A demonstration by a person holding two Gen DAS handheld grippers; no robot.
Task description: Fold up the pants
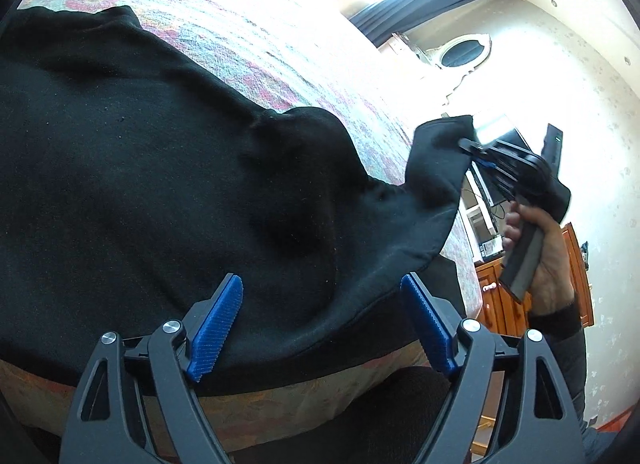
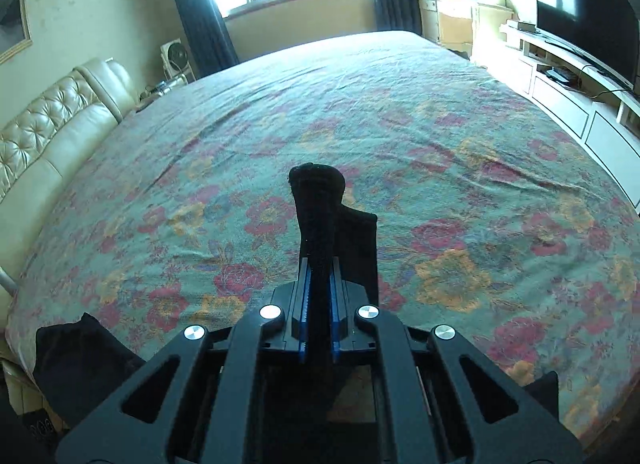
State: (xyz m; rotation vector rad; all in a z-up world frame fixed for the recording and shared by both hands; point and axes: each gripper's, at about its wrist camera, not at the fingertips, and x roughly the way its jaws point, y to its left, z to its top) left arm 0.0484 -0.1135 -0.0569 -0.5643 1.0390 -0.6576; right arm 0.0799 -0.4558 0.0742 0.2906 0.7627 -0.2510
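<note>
Black pants (image 1: 140,168) lie spread over the near part of a bed with a flowered cover (image 1: 248,36). My left gripper (image 1: 322,324) is open above the pants' near edge, its blue pads (image 1: 218,328) wide apart and nothing pinched between them. My right gripper (image 2: 320,288) is shut on a bunched fold of the black pants (image 2: 318,216), which sticks up from between its blue pads. In the left wrist view the right gripper (image 1: 474,148), held by a hand (image 1: 548,248), lifts a corner of the pants (image 1: 436,168) off the bed at the right.
The flowered bed cover (image 2: 360,124) stretches far ahead. A cream sofa (image 2: 48,132) runs along the left, a TV (image 2: 580,20) on a low white unit stands at the right, and a window with dark curtains (image 2: 200,4) is behind. A wooden cabinet (image 1: 500,296) stands beside the bed.
</note>
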